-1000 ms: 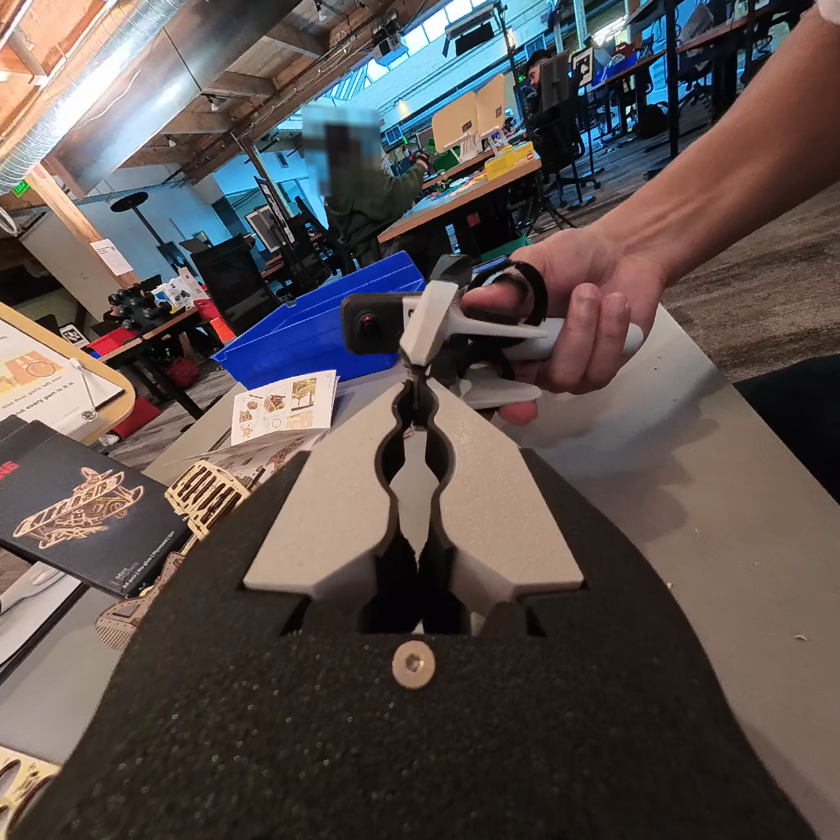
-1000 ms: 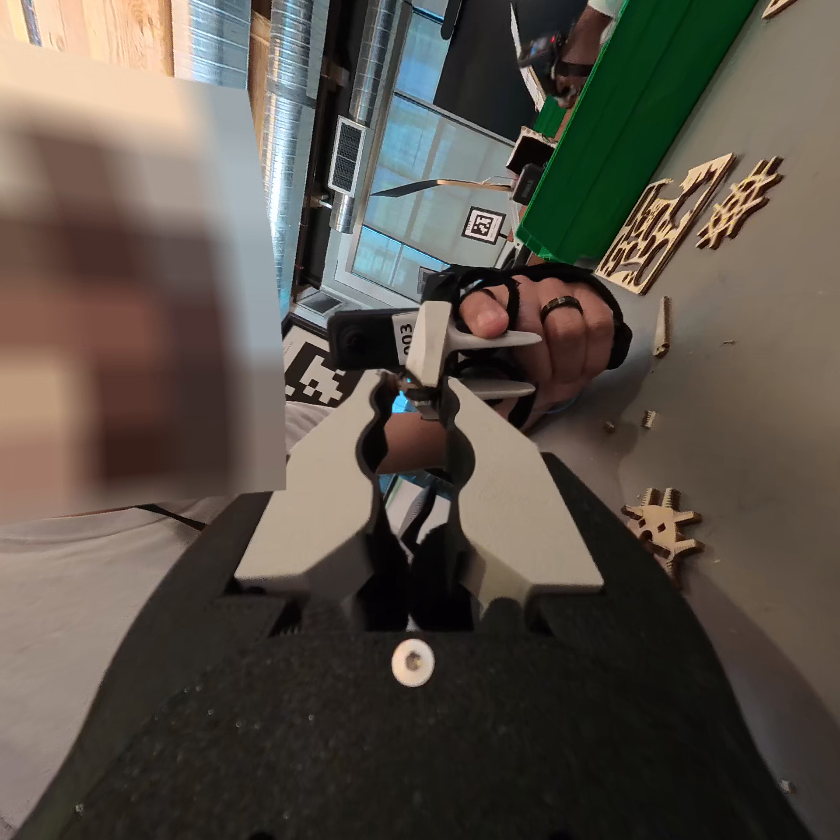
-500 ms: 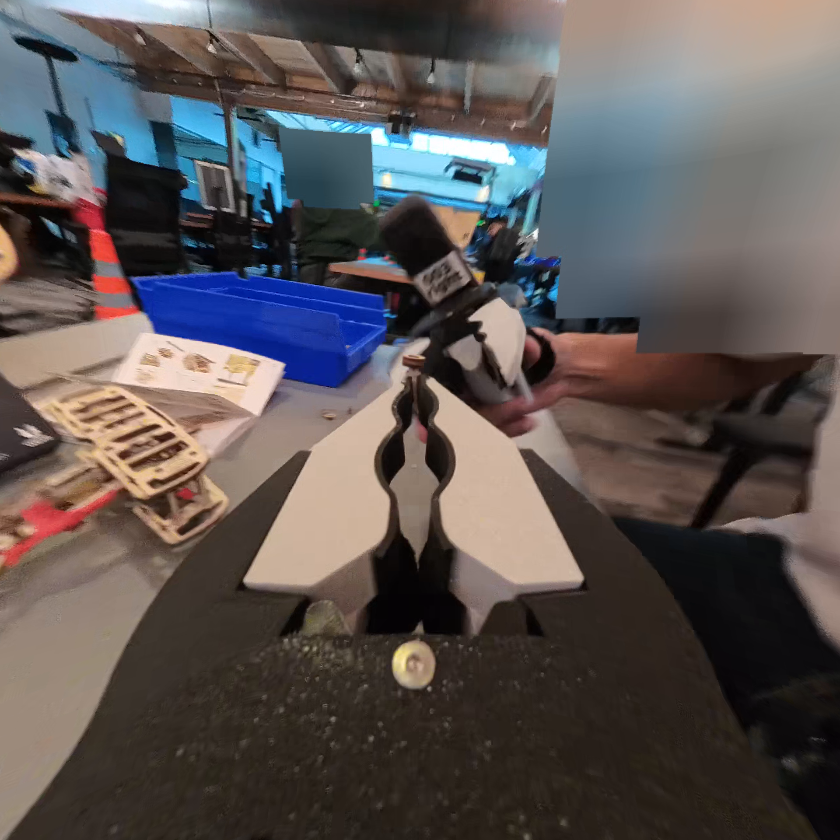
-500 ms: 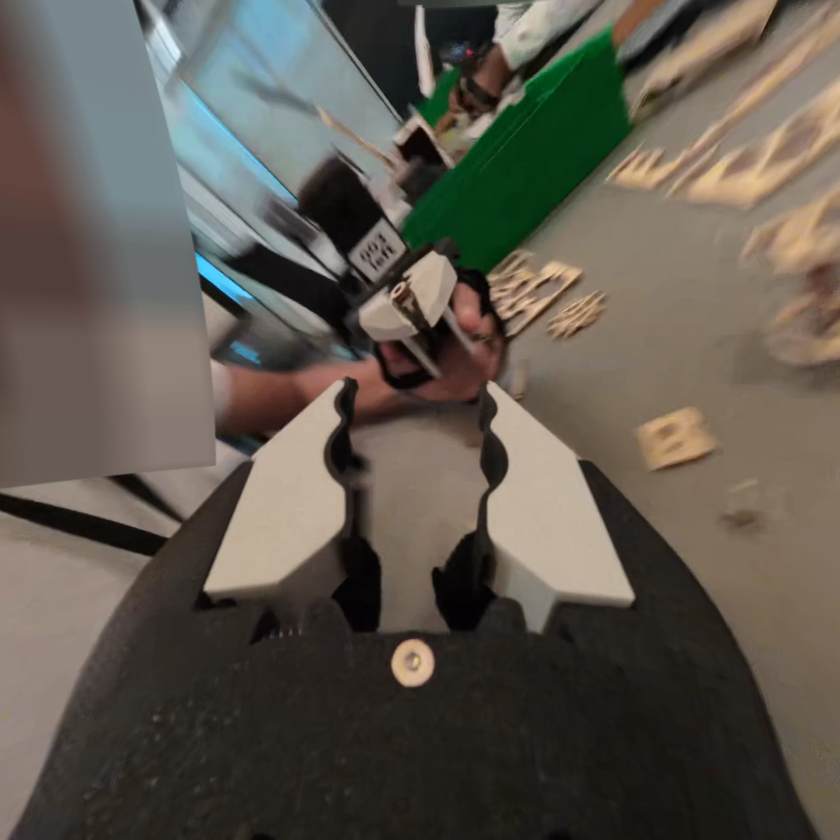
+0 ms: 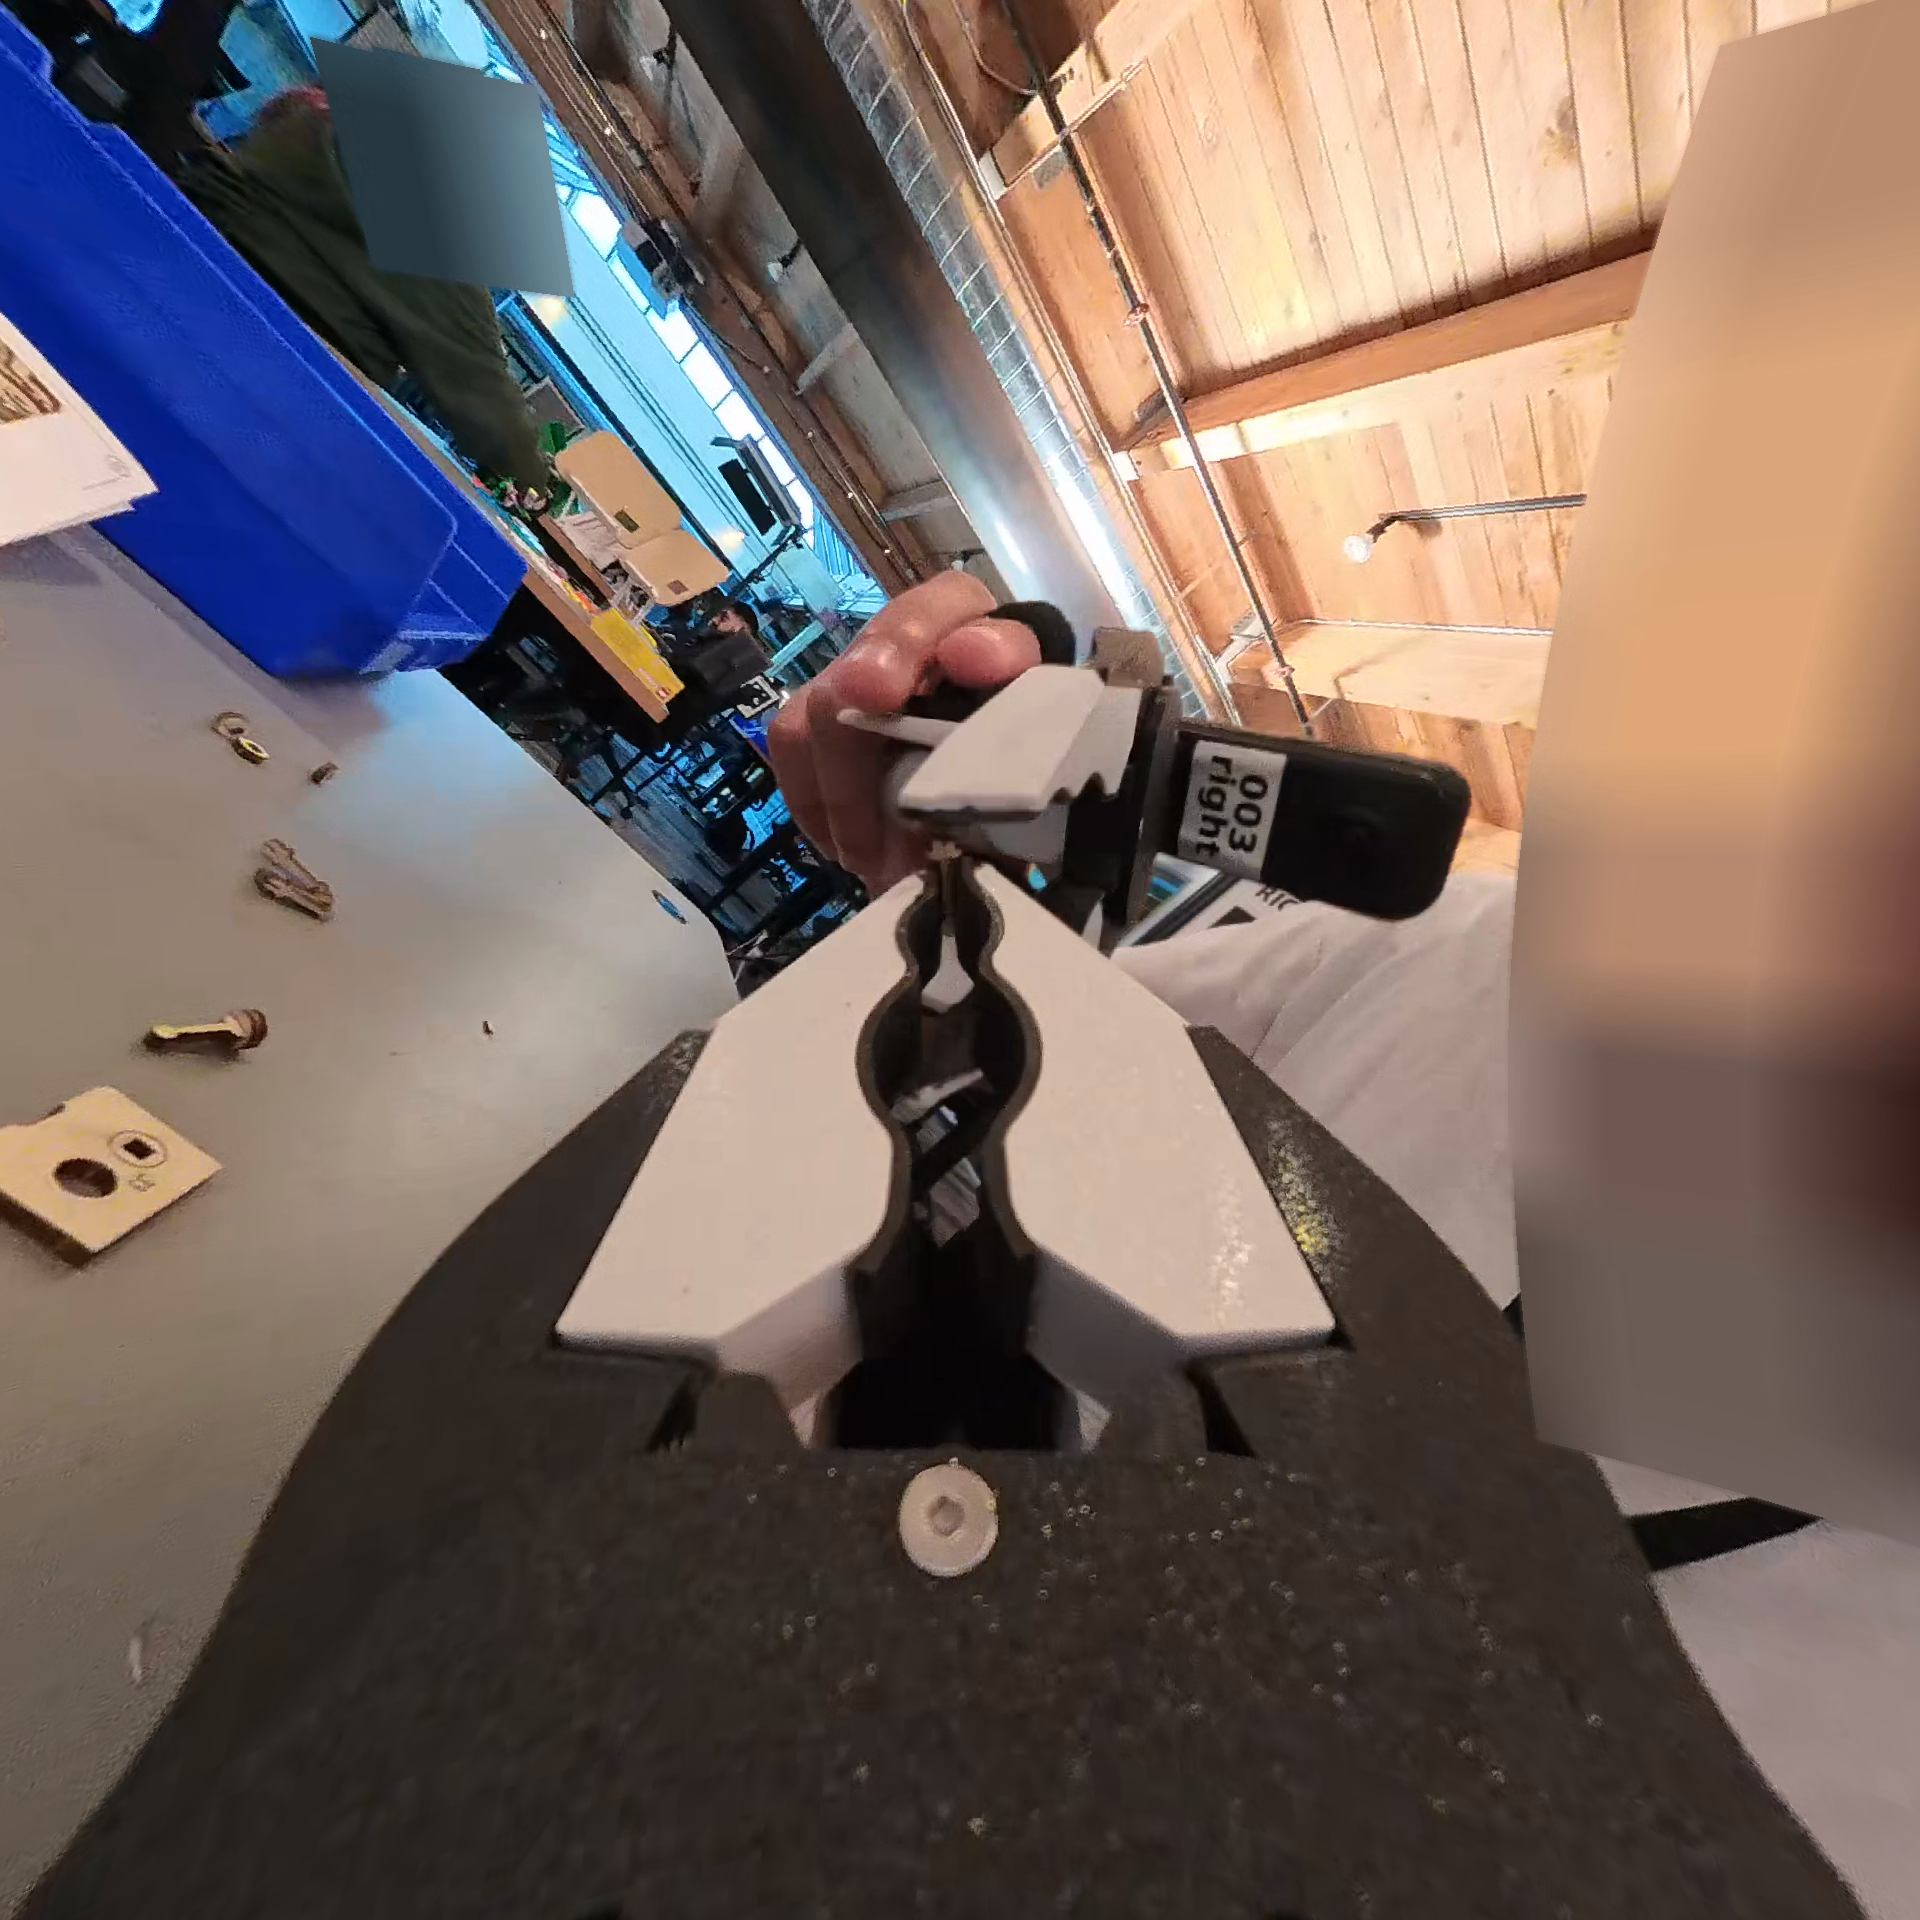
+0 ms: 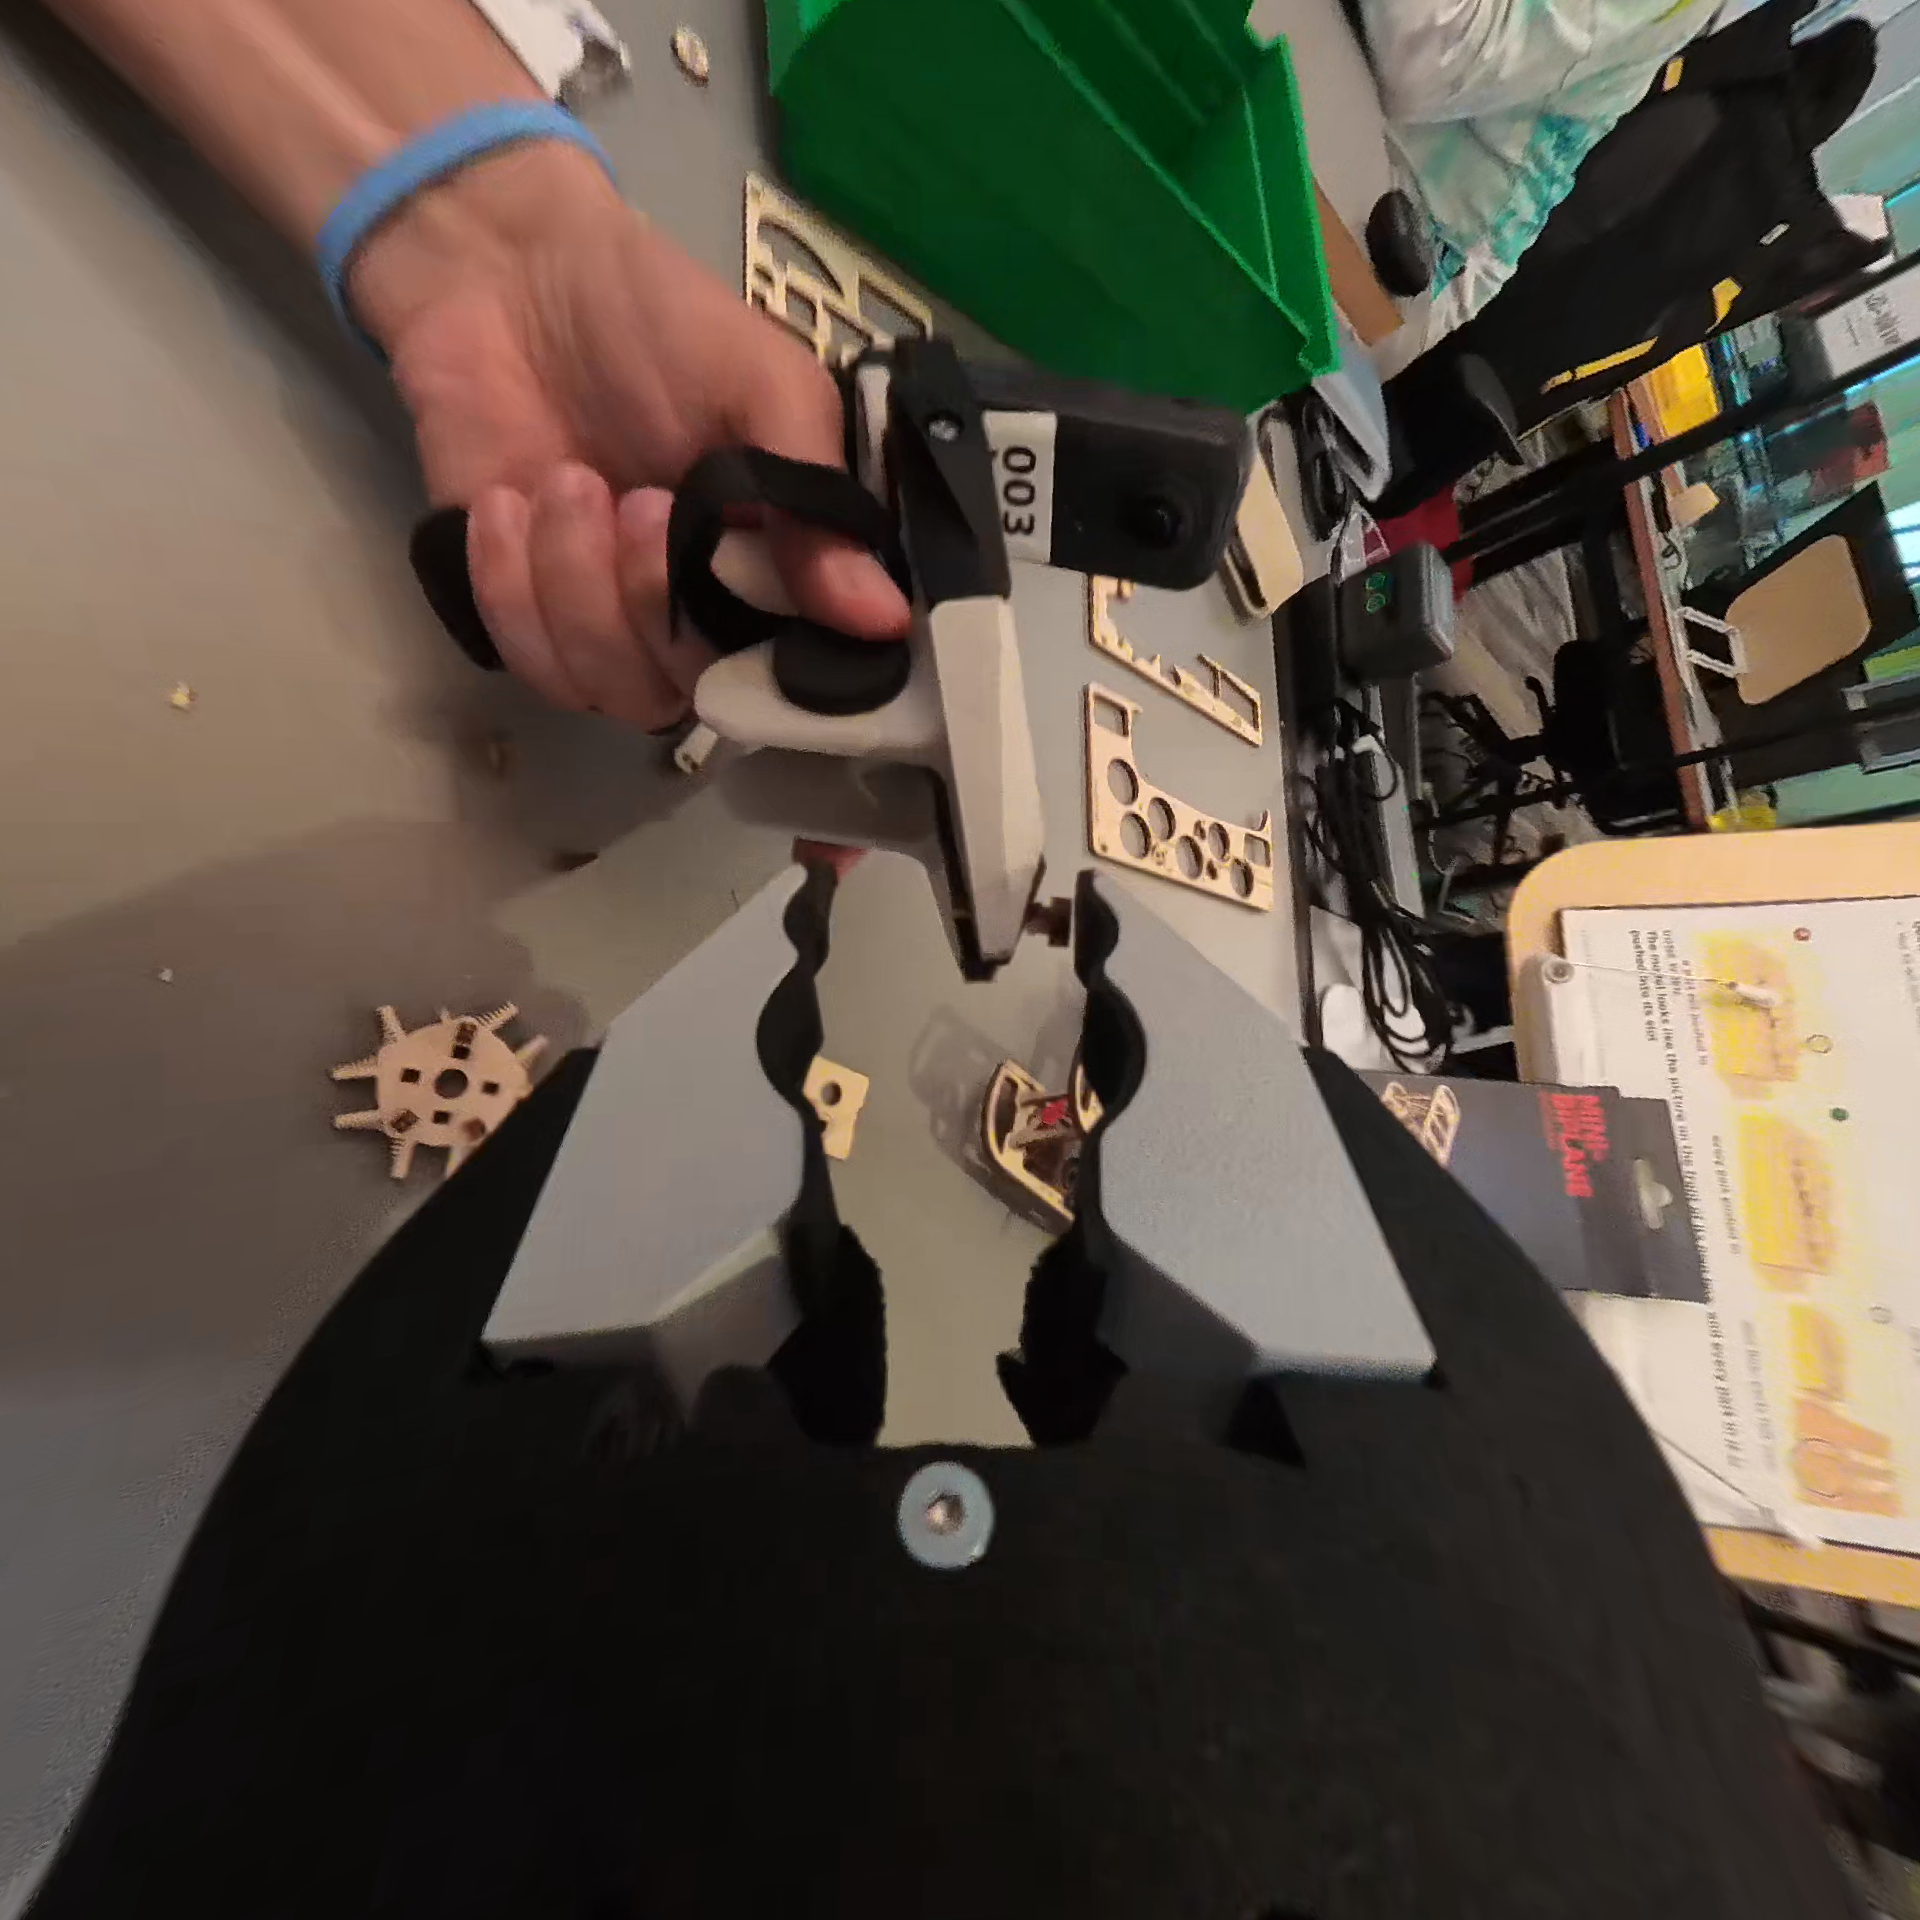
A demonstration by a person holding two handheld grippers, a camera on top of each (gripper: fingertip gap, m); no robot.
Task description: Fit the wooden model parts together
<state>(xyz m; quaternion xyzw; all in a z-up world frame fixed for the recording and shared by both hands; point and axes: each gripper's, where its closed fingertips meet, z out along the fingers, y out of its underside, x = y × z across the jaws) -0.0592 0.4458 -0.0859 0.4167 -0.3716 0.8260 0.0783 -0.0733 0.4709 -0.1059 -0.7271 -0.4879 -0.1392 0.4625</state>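
Note:
My left gripper [image 5: 948, 891] is shut on a small wooden peg [image 5: 945, 860] that sticks out past its tips, held in the air above the grey table [image 5: 436, 935]. In the right wrist view the left gripper [image 6: 992, 940] points down between my right fingers, and the peg [image 6: 1051, 921] touches the inner pad of the right-hand finger [image 6: 1174, 1091]. My right gripper [image 6: 940, 914] is open and holds nothing. A partly built wooden model [image 6: 1029, 1132] lies on the table below it.
A spiked wooden disc [image 6: 436, 1086], cut-out wooden sheets [image 6: 1174, 790], a green bin [image 6: 1039, 177], a black package [image 6: 1538, 1174] and an instruction board [image 6: 1766, 1195] surround the work spot. A blue bin [image 5: 239, 416], a square holed plate [image 5: 94, 1169] and small loose parts [image 5: 296, 888] lie left. The grippers are tip to tip, or close to it. Left tips and right tips are each some 15 centimeters from the partly built wooden model [image 6: 1029, 1132].
My right gripper has opened from nearly shut around the peg. Both grippers have swung round to new angles. The left gripper has stayed shut on the peg.

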